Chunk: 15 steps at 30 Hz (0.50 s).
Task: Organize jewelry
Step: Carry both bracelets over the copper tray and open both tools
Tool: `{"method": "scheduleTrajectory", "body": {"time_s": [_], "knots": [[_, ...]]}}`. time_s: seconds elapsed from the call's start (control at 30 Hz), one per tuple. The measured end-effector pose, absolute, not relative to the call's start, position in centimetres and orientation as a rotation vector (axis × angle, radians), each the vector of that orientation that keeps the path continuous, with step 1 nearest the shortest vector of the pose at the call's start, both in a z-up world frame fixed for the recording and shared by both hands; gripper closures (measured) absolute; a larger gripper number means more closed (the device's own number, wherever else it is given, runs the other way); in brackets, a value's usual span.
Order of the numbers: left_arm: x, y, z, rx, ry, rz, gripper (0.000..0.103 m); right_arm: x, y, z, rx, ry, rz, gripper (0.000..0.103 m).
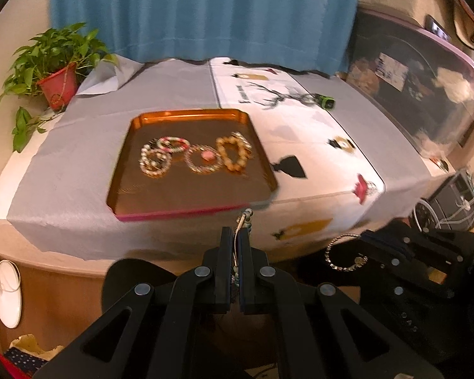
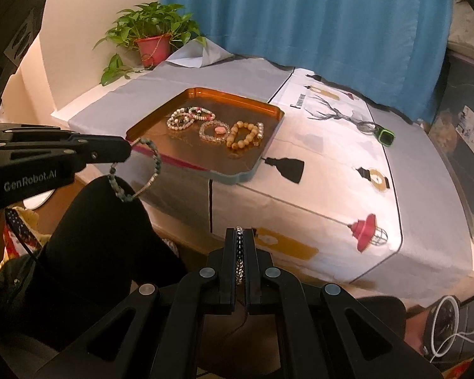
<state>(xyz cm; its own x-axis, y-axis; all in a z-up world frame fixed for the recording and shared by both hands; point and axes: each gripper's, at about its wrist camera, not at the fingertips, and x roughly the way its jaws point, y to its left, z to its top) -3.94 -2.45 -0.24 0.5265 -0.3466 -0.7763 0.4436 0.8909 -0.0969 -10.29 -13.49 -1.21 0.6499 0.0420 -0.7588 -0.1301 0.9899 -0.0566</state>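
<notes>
An orange tray (image 1: 189,195) (image 2: 265,107) on the table holds several bead bracelets: pale and pink ones (image 1: 156,154) (image 2: 186,117), a clear one with a pink stone (image 1: 205,158) (image 2: 213,131), and a tan wooden one (image 1: 233,153) (image 2: 243,134). My left gripper (image 1: 236,237) (image 2: 128,150) is shut on a grey-green bead bracelet (image 1: 246,218) (image 2: 142,170), held off the table's front edge below the tray. My right gripper (image 2: 239,237) (image 1: 363,240) is shut on a dark metallic bead bracelet (image 2: 239,255) (image 1: 344,252), also in front of the table.
A potted plant (image 1: 57,72) (image 2: 151,38) stands at the table's far left corner. A green watch (image 1: 325,101) (image 2: 385,135) lies on the printed cloth (image 1: 316,132) to the right of the tray. A blue curtain (image 1: 205,12) hangs behind. A dark glass cabinet (image 1: 426,88) stands at the right.
</notes>
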Motion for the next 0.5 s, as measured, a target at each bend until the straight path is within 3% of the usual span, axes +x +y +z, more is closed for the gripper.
{"method": "scheduleTrajectory", "body": {"time_s": [0.5], "knots": [[5.8, -0.5, 1.0, 0.054, 0.843, -0.424, 0.102, 0.7, -13.1, 0.1, -0.068, 0.818, 0.125, 0.099]]}}
